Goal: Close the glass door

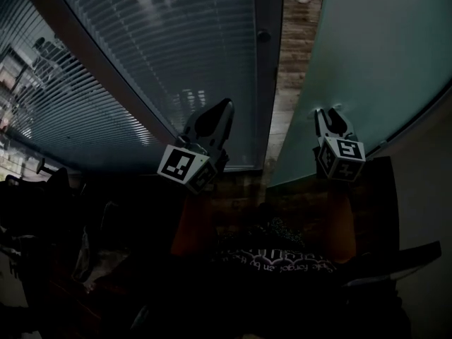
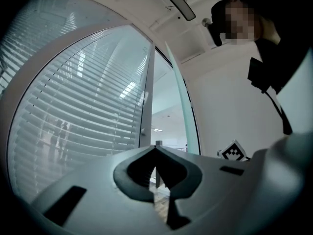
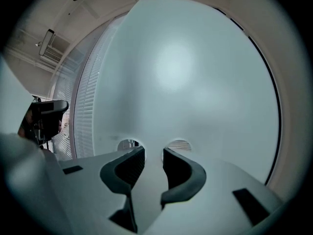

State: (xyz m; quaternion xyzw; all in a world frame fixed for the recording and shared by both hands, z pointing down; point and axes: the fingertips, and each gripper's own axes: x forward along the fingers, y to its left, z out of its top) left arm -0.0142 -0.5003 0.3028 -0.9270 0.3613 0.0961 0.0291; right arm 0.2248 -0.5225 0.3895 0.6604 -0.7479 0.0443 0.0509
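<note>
Dark patterned fabric (image 1: 272,249) lies nearest, low in the head view; just beyond it the left gripper (image 1: 220,113) is held up before the blind-covered panel (image 1: 176,41) on the left, its jaws pressed together on nothing; the right gripper (image 1: 328,115) points at the frosted glass door (image 1: 374,55) on the right, jaws slightly parted and empty, tips close to the glass; the door stands ajar, a strip of wooden floor (image 1: 289,62) showing between it and the panel.
</note>
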